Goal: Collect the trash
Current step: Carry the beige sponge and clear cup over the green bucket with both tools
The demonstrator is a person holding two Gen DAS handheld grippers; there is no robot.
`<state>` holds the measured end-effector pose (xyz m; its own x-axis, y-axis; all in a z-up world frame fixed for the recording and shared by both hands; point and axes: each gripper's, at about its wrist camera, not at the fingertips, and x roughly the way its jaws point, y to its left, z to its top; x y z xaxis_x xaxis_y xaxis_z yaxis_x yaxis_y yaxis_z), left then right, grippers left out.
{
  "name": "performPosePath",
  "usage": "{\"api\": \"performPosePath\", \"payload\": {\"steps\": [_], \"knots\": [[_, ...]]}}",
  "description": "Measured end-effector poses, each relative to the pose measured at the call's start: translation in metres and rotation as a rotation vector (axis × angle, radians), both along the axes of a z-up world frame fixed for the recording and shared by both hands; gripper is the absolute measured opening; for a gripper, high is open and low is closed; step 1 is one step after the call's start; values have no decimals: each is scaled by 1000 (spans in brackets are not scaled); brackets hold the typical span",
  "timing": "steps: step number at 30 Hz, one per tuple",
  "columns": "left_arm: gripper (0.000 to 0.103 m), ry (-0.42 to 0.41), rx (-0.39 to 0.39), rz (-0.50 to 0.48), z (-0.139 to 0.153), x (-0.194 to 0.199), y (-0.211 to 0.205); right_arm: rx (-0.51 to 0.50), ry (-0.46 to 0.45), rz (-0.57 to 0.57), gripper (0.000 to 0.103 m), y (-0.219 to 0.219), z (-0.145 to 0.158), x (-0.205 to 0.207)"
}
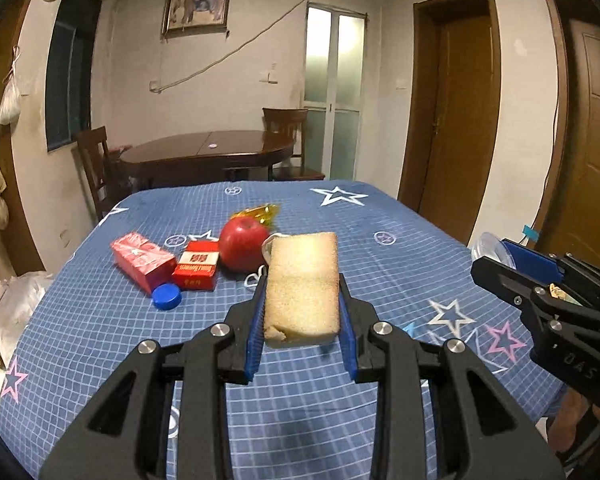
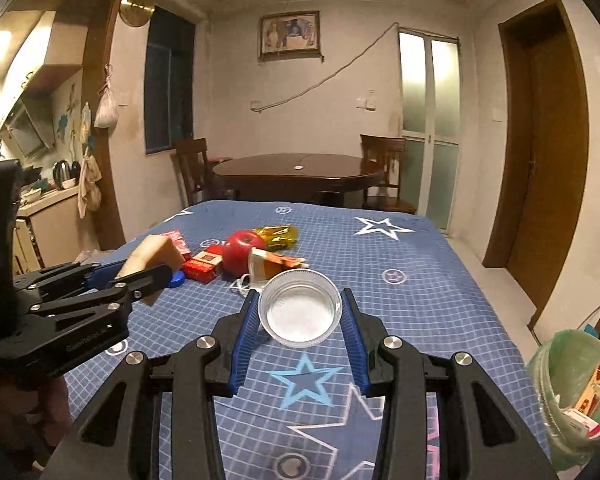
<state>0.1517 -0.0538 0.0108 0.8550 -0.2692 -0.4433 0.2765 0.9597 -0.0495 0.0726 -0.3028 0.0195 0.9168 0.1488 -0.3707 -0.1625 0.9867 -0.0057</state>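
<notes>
With the left gripper (image 1: 302, 312) pinching a worn sponge (image 1: 303, 288) at frame centre and the right gripper (image 2: 300, 316) clamping a clear plastic cup (image 2: 300, 308) by its rim above the tablecloth (image 2: 440, 280), the thin cup could buckle and slip before reaching the green-lined bin (image 2: 556, 368) at lower right.

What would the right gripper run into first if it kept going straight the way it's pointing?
Probably the white mask beside the red apple, just beyond the clear cup the right gripper holds; depth is unclear.
</notes>
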Motion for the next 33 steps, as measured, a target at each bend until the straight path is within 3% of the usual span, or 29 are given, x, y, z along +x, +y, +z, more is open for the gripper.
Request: {"api": "performPosePath", "payload": {"steps": [8, 17, 33], "knots": [[30, -16, -12, -44, 10, 1, -32, 1, -12, -66, 41, -35, 12, -10], [30, -27, -26, -156, 26, 16, -98, -16, -13, -185, 41, -103, 26, -16], [30, 17, -13, -438, 25, 25, -254, -17, 24, -442, 41, -287, 40, -49]]}}
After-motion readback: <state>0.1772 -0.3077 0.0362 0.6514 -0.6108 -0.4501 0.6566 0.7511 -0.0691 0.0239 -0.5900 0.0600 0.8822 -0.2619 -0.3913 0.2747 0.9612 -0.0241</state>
